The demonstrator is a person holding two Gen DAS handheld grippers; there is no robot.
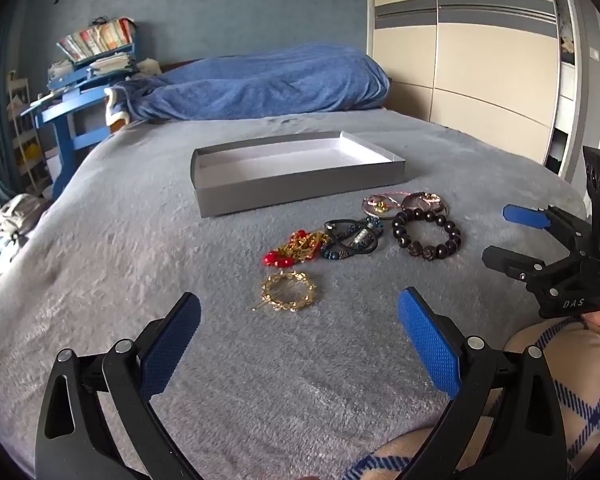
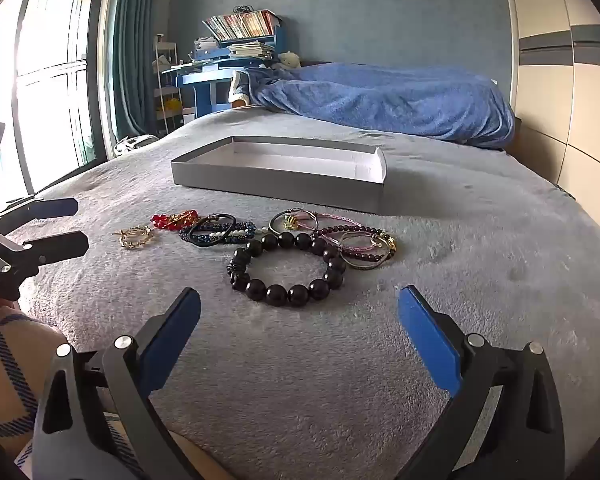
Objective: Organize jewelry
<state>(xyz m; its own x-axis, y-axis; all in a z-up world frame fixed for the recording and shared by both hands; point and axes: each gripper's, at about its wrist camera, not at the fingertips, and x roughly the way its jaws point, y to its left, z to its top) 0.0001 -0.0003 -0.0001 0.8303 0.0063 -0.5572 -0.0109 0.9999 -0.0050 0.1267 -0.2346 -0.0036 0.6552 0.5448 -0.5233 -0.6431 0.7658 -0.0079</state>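
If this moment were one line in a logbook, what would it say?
left gripper: open, holding nothing | right gripper: open, holding nothing | bracelets: on bed | tray: holds none

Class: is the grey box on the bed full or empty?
Empty: the grey box shows only its bare white floor; all jewelry lies outside.

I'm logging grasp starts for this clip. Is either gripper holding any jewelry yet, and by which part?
Nothing is held. The left gripper and right gripper are both open above the blanket, with no piece between their fingers.
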